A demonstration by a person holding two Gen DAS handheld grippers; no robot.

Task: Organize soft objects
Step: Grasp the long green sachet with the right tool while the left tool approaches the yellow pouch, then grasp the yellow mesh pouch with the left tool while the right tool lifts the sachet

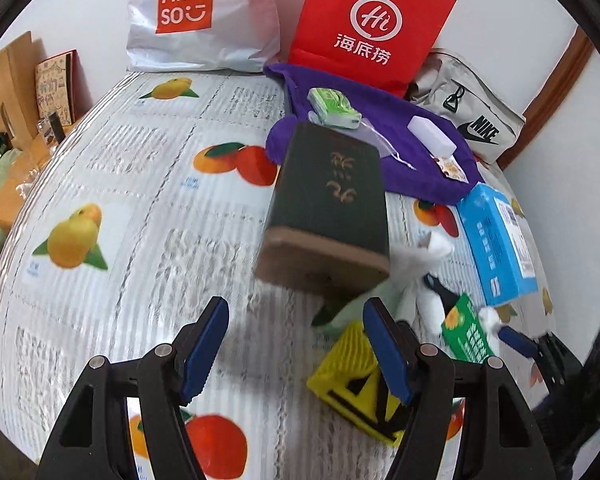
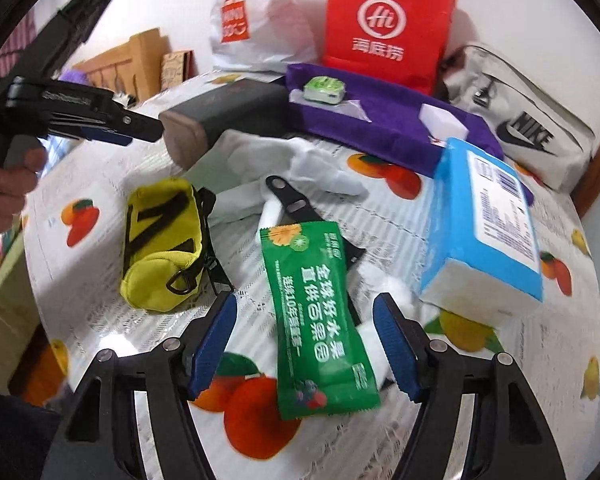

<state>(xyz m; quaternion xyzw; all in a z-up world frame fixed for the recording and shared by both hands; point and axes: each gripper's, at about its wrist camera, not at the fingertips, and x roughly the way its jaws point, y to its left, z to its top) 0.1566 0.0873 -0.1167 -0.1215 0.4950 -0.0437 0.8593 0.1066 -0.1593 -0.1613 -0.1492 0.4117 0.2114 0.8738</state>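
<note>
Left tool [image 1: 296, 350] spread wide, gripping nothing, above the fruit-print tabletop [image 1: 112, 184] near the dark green box [image 1: 332, 208]. Right tool [image 2: 306, 344] likewise agape, straddling the green snack packet [image 2: 320, 320]. Yellow pouch [image 2: 162, 240] left of the packet; white cloth [image 2: 320, 168] farther back; blue tissue pack [image 2: 488, 224] right.

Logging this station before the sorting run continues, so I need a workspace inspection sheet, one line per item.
Surface: fruit-print tablecloth, crowded on its right side.
Job's things: green packet, yellow pouch, blue tissue pack, purple cloth, white cloth.
Clutter: dark box, black clip.
Grippers: left gripper open; right gripper open astride the packet.
Cables: nothing seen.
Surroundings: red bag, Miniso bag, Nike bag.
</note>
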